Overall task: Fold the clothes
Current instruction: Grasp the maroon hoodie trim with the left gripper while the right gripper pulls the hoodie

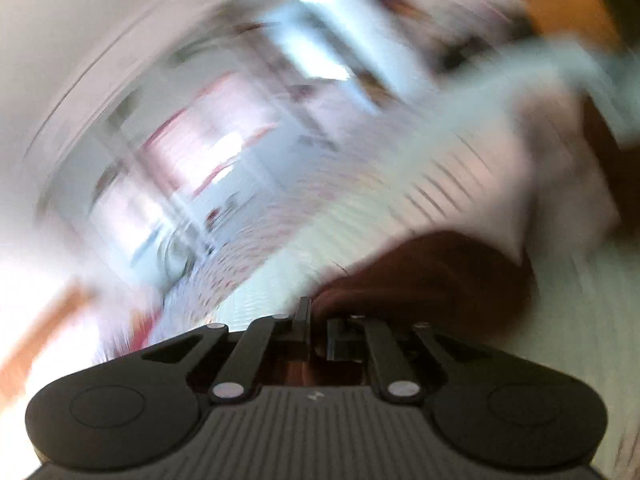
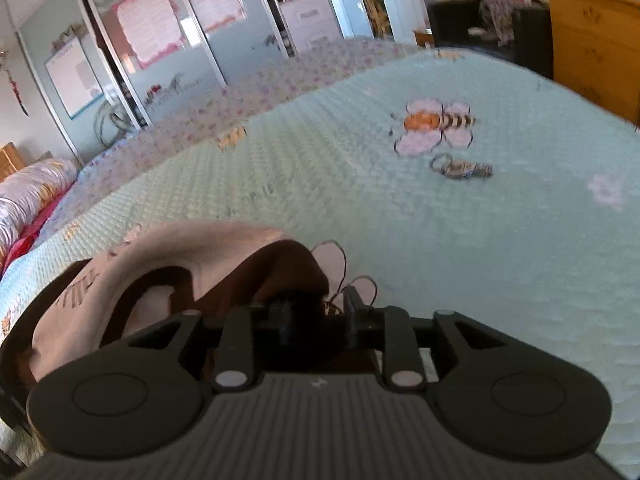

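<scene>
A soft garment of dark brown and pale pink fabric [image 2: 168,276] lies bunched on the quilted mint-green bedspread [image 2: 400,216], at its near edge, close to the cameras. The right gripper [image 2: 316,312] sits at the garment's brown fold, fingers partly apart with cloth between them; whether they press it I cannot tell. The left gripper [image 1: 316,324], in a heavily blurred view, is closed at the brown cloth [image 1: 432,276]. The fabric looks light, limp and easily crumpled; hems or corners seem the best hold.
</scene>
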`<state>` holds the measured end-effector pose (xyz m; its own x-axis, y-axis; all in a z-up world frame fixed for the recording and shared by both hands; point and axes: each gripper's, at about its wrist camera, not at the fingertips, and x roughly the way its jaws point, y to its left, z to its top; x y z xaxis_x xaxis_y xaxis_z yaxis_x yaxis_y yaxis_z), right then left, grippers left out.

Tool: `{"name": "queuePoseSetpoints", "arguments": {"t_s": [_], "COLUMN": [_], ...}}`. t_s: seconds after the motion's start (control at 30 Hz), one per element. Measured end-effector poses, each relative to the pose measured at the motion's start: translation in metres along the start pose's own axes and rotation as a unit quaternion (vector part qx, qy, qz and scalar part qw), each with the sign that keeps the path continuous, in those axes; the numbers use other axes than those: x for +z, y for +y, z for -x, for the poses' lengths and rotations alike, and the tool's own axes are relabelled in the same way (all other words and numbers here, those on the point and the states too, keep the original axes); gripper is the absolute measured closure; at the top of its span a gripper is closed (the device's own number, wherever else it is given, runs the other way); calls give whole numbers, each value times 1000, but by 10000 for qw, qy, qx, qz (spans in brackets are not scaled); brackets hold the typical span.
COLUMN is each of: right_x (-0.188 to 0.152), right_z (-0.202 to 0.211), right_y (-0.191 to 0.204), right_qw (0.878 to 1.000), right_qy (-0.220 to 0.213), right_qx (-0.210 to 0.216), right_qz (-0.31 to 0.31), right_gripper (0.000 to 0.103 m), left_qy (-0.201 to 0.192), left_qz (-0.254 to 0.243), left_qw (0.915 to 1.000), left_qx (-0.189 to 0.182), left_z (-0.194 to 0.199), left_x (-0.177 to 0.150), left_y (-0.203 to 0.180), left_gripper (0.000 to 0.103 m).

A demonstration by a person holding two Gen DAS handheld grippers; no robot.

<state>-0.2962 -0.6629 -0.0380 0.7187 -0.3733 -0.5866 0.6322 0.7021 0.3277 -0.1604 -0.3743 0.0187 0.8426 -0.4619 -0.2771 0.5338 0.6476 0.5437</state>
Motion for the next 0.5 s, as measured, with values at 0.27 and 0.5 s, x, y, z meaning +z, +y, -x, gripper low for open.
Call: {"name": "queuePoseSetpoints", "arguments": {"t_s": [0.27, 0.5], "right_x": [-41, -83], "right_z": [66, 81], "right_y": [62, 117], "right_qw": [9806, 9296], "right_qy": [-924, -1239], "right_qx": [414, 544], "right_qz": [1677, 3429], "right_gripper": [38, 23], "left_qy": [560, 708], "left_qz": [1357, 1126], "left_qw": [9892, 9911], "left_qx": [-36, 41], "left_z": [-31, -33], "left_x": [23, 13], "left_y": [72, 64], "left_gripper": [97, 97]}}
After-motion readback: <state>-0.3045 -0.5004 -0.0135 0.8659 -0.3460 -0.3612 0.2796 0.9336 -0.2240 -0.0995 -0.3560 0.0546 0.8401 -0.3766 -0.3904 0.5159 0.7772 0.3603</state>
